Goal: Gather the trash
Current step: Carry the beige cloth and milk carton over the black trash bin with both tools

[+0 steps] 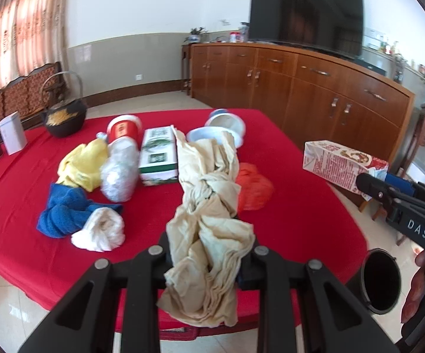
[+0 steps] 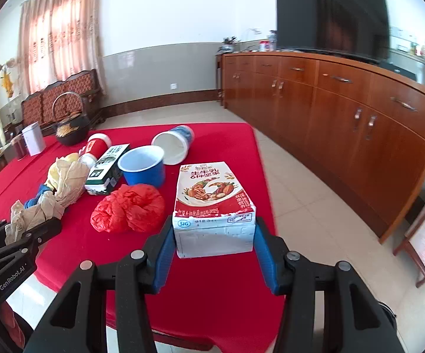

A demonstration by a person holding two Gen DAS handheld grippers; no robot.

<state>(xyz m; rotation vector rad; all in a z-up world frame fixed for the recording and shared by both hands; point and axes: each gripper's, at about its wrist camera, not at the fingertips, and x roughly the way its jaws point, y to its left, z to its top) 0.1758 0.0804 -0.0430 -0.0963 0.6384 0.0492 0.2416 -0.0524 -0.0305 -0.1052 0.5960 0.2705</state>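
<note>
A: Two pieces of trash are up off the worktop (image 2: 227, 300) so far, rest is still lying there. Biggest thing: red cloth covers the whole top, w/ a black bin (image 1: 380, 281) on the floor just past the near right corner, mouth open, looks empty from here.

B: What's in the tongs?

A: Right tongs (image 2: 214, 250) are clamped on the milk carton (image 2: 214, 206), blue pads pressing both sides, carton held over the worktop's right edge. Left tongs (image 1: 209, 261) are pinched nearly closed on a long beige crumpled paper (image 1: 209, 220); it trails away over the table, can't tell if the far end is clear of the cloth.

B: So how far along?

A: Early, I'd say. Nothing seen in the bin yet. Still left, big to small: green-white box (image 1: 158, 154), clear plastic bag (image 1: 118, 176), yellow bag (image 1: 83, 164), orange bag (image 1: 252, 189), blue rag (image 1: 65, 213), white paper wad (image 1: 99, 234), plus red-label tub (image 1: 124, 129) and two cups (image 2: 159, 156) at the back. Kettle and tins at the far left prob. aren't trash.

B: Next?

A: Prob. both loads go to the bin, then back for more.
</note>
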